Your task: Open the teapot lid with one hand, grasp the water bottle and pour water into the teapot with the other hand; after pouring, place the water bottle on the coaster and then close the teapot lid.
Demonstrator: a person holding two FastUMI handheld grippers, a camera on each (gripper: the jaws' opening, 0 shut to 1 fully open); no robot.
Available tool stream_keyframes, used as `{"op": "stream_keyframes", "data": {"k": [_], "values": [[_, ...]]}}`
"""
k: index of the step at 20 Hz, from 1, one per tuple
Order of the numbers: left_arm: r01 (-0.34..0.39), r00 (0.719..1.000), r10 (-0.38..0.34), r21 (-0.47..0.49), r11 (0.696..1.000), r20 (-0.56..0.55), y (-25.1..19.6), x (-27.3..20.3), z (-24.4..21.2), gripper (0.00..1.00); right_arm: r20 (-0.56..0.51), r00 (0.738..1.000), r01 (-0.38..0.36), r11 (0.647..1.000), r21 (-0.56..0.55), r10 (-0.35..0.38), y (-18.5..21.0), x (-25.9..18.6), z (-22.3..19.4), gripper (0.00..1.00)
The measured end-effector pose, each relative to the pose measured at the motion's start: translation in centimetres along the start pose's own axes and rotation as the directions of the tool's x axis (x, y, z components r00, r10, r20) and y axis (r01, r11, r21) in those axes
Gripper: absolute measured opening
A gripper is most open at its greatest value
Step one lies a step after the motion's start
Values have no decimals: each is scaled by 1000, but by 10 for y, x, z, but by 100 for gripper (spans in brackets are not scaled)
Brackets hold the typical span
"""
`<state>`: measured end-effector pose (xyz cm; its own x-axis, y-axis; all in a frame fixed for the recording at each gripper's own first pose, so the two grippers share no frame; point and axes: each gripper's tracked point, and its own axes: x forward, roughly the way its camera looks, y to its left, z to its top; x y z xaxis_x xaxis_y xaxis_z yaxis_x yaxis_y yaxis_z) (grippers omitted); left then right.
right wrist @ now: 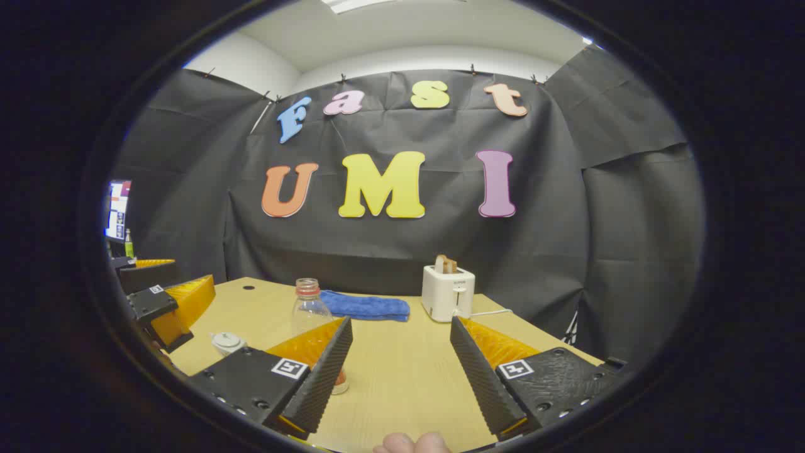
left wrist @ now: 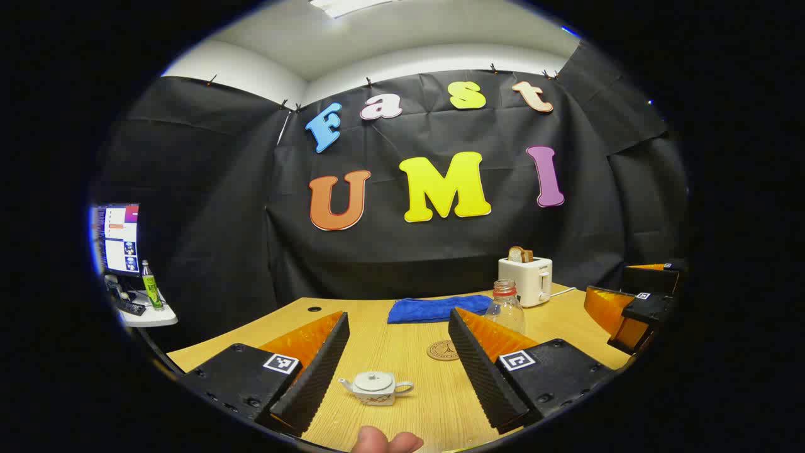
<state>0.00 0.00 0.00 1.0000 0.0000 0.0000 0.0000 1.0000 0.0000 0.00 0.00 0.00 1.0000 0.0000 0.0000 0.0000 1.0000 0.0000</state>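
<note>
Between the left tool's [left wrist: 399, 365] spread fingers sits the lidded teapot [left wrist: 375, 387] — right tool [right wrist: 399, 365] equally agape, writing unreadable.

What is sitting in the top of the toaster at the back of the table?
A slice of bread sticks up out of the toaster. Its lower part is hidden inside the slot, so how deep it sits cannot be seen.

Both gripper views look low across the pale wooden desk [left wrist: 402, 352] toward the back wall, sharing the clear plastic bottle [right wrist: 309, 307], blue cloth [right wrist: 366, 307] and white toaster [left wrist: 526, 280].
</note>
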Motion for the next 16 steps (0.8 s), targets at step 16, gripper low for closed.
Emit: {"op": "stream_keyframes", "data": {"k": [16], "values": [[-2,1000,1,-15,1000,-3,4,1,-2,99,11,1000,-5,1000,-16,5,7,-1,5,94]]}}
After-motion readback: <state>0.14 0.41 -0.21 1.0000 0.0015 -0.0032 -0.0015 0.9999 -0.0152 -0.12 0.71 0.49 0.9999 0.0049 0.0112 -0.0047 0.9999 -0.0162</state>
